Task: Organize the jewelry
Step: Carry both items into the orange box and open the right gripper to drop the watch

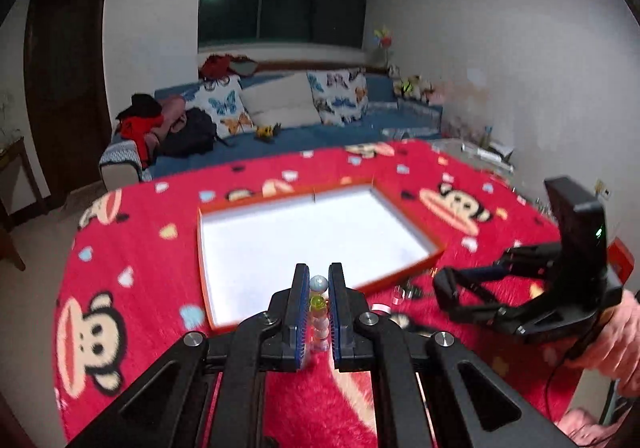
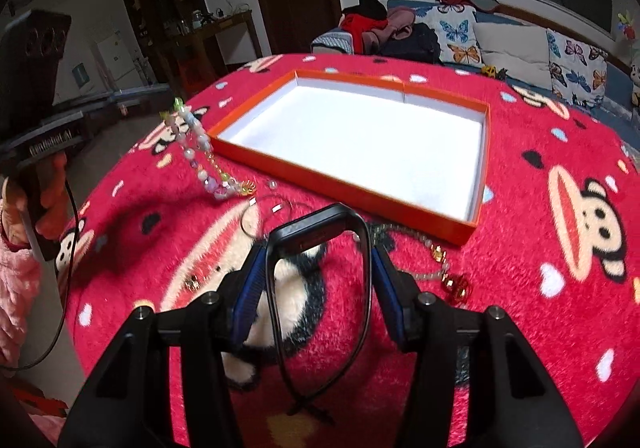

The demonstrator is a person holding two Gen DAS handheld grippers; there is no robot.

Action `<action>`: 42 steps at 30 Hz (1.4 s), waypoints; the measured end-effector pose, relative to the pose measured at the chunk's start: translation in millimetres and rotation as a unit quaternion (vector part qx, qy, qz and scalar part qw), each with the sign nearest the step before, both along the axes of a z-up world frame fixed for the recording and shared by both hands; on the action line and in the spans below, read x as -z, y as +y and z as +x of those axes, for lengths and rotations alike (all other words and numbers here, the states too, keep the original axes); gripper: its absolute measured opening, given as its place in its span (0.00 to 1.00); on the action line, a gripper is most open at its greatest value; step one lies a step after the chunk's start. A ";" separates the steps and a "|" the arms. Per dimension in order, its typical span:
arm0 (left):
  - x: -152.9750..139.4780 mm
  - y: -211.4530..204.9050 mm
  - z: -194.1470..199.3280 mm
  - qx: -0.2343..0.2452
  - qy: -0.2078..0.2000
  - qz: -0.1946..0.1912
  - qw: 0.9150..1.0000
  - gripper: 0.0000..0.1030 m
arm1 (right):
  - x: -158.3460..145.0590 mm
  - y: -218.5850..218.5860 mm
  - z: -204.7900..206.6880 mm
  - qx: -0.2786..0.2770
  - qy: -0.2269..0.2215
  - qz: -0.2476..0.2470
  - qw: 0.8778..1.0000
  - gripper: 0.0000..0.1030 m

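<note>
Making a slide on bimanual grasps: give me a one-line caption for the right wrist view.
Right tool grips a black headband while a beaded bracelet hangs lifted beside the empty orange tray.

Red monkey-print table cover [image 2: 540, 207] carries orange tray [image 2: 486, 151] (white inside), loose jewelry [image 2: 444, 272].

A: Inventory count, please.

B: One orange tray [image 2: 420, 205]. One beaded bracelet [image 1: 319, 312] in my left gripper [image 1: 319, 312]; one black glasses frame [image 2: 320, 288] in my right gripper [image 2: 318, 288].

A: Loose items on the cloth?

B: One pearl strand with gold charms [image 2: 440, 268], one thin wire hoop [image 2: 256, 215]. Smaller pieces: count indeterminate.
</note>
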State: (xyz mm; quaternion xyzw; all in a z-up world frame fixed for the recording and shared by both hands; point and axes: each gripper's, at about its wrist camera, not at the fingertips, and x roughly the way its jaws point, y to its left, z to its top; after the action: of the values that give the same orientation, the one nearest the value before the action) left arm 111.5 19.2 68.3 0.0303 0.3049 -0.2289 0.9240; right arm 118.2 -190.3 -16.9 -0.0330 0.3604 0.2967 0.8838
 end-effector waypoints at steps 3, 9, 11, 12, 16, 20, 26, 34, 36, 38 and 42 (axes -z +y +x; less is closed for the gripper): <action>-25.8 3.1 5.3 -0.003 -0.016 -0.007 1.000 0.09 | -11.9 -3.2 4.3 0.003 -0.008 0.007 1.000 0.51; -73.4 5.0 27.6 -0.005 -0.048 -0.006 0.999 0.09 | -33.2 -11.2 28.1 0.015 -0.024 0.018 0.999 0.51; -82.4 5.0 41.3 -0.008 -0.052 -0.001 0.999 0.09 | -35.1 -12.2 40.0 0.022 -0.024 0.019 0.999 0.51; -84.6 5.1 47.3 -0.009 -0.051 0.001 0.999 0.09 | -35.1 -12.9 46.1 0.027 -0.024 0.018 0.999 0.51; -79.7 5.5 77.4 -0.020 -0.033 0.003 0.999 0.09 | -30.8 -14.7 73.3 0.045 -0.023 0.009 0.999 0.51; -56.3 4.0 100.3 -0.028 -0.009 0.010 1.000 0.09 | -20.3 -15.0 95.1 0.056 -0.013 0.005 0.998 0.51; 1.0 -1.6 124.9 -0.038 0.037 0.026 0.998 0.09 | 1.0 -8.6 112.4 0.060 0.005 -0.005 0.998 0.51; 58.0 -6.5 136.9 -0.037 0.080 0.037 0.995 0.09 | 16.6 -2.0 125.6 0.060 0.023 -0.012 0.998 0.51; 68.2 -7.9 138.3 -0.037 0.089 0.041 0.995 0.09 | 17.3 -0.9 129.3 0.062 0.026 -0.012 0.998 0.51; 77.3 -9.2 140.9 -0.039 0.098 0.043 0.993 0.09 | 18.1 -0.6 135.8 0.064 0.030 -0.009 0.997 0.51; 86.8 -9.7 143.8 -0.039 0.103 0.044 0.993 0.09 | 21.2 -1.7 148.8 0.073 0.039 -0.009 0.997 0.51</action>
State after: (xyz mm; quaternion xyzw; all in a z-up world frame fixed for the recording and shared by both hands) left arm 255.3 9.5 -18.5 0.0356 0.4090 -0.1808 0.8937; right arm 267.1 -192.1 -38.1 -0.0034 0.3985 0.2289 0.8882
